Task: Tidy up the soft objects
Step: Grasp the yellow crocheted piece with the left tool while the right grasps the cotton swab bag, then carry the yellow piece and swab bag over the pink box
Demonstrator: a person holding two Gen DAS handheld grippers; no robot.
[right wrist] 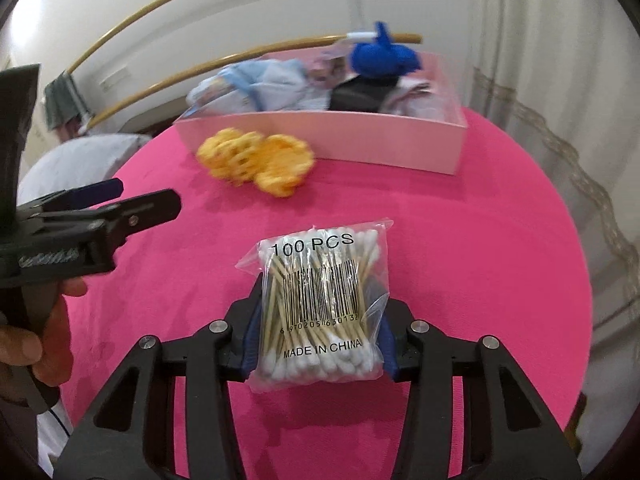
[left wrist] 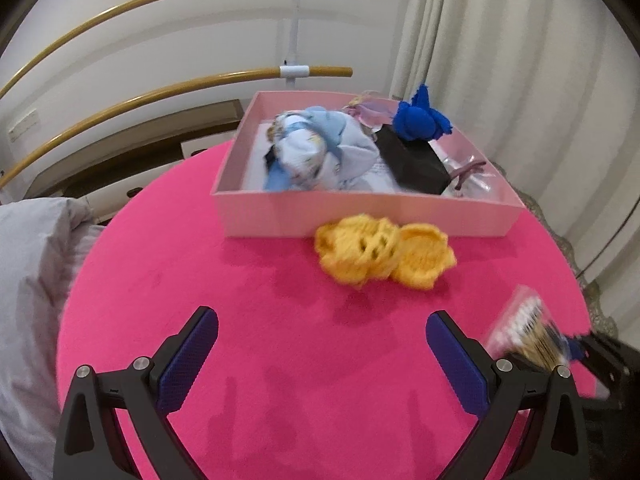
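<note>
1. The round pink surface (left wrist: 280, 360) carries everything, with a pale curtain behind it and a grey pillow off its left edge.
2. The pink box (left wrist: 360, 216) stands at the far side of the surface and already holds a light blue cloth bundle (left wrist: 320, 152), a blue knitted piece (left wrist: 418, 118) and a black item.
3. The yellow crocheted piece (left wrist: 380, 256) lies on the surface just in front of the box's near wall, seemingly touching it; it is blurred, so I cannot be sure.
4. The left gripper (left wrist: 320, 356) hangs over bare pink surface, jaws spread wide with nothing between them. The yellow piece lies straight ahead of it and slightly right.
5. The right gripper (right wrist: 320, 332) has its jaws closed in on the sides of the bag of cotton swabs (right wrist: 320, 304), lifted clear of the surface. The bag's long axis runs forward along the fingers, toward the box.
6. Judgement: the box lies ahead of the held bag, so the coming move is a forward carry over the near wall. The empty left hand is better placed for the yellow piece.
</note>
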